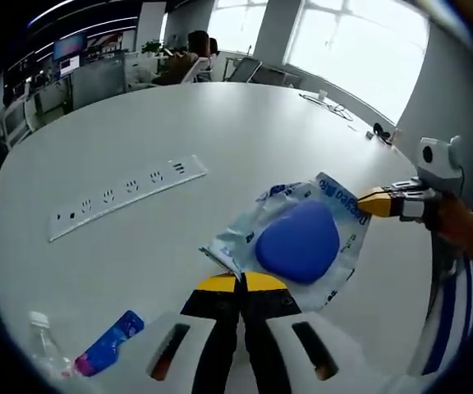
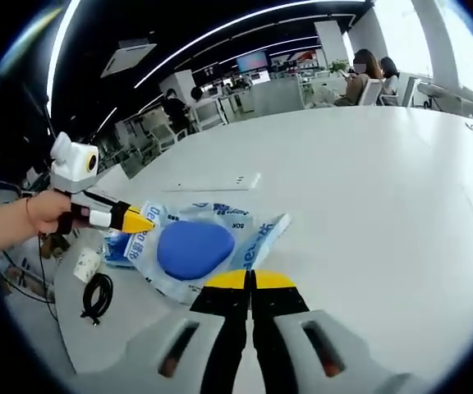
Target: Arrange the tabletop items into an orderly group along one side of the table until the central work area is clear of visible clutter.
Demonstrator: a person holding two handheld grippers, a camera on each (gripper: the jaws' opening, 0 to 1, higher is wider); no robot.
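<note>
1. A clear plastic bag with blue print, holding a rounded blue object (a cushion or pad, hard to say which), is lying on the white table, stretched between the two tongs.
2. The left gripper is pinching the bag's near edge, its yellow-tipped jaws closed together on the plastic; in the right gripper view it is entering from the left, tip at the bag's corner.
3. The right gripper is likewise closed on the opposite edge of the bag, with the blue object just ahead of its tips.
4. Judging by this, the step in hand is carrying the bag toward one side. Both hands should be lifting evenly and moving together, since thin plastic can slip or tear if the tongs pull apart.
5. Farther out, a white power strip is lying beyond the left gripper's tips, and a water bottle and a blue-and-pink wrapper are sitting beside its left jaw.
6. A black coiled cable is resting left of the right gripper.
</note>
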